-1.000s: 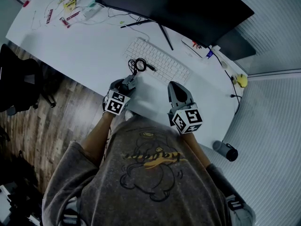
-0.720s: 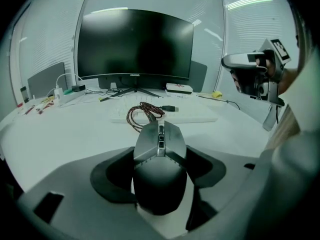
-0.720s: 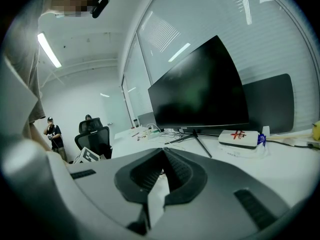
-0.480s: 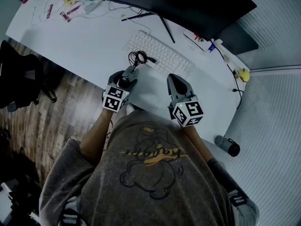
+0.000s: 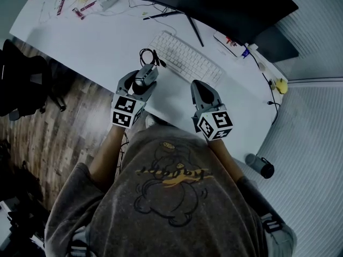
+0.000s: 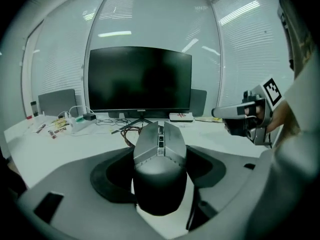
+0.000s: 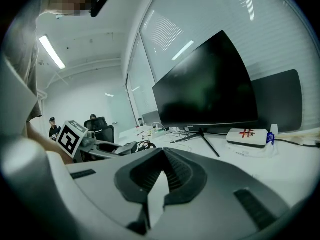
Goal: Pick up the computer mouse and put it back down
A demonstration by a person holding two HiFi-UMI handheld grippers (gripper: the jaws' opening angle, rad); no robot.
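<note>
A grey and black computer mouse (image 5: 145,77) is held off the white desk (image 5: 80,42), and my left gripper (image 5: 140,80) is shut on its sides. In the left gripper view the mouse (image 6: 160,156) fills the space between the jaws of the left gripper (image 6: 160,184), nose pointing at the monitor. Its coiled black cable (image 5: 148,55) trails from the front, towards the keyboard. My right gripper (image 5: 200,87) hovers to the right over the desk's front edge. The right gripper (image 7: 161,153) has its jaws together and holds nothing.
A white keyboard (image 5: 185,61) lies just beyond both grippers, in front of a large dark monitor (image 5: 214,4) on a thin stand. Cables and small items clutter the desk's far left (image 5: 80,1). A white box (image 7: 247,137) sits at the right, near the monitor's foot.
My left gripper has risen with the mouse in it, and the cable coil has come along. The right gripper has stayed where it was.
</note>
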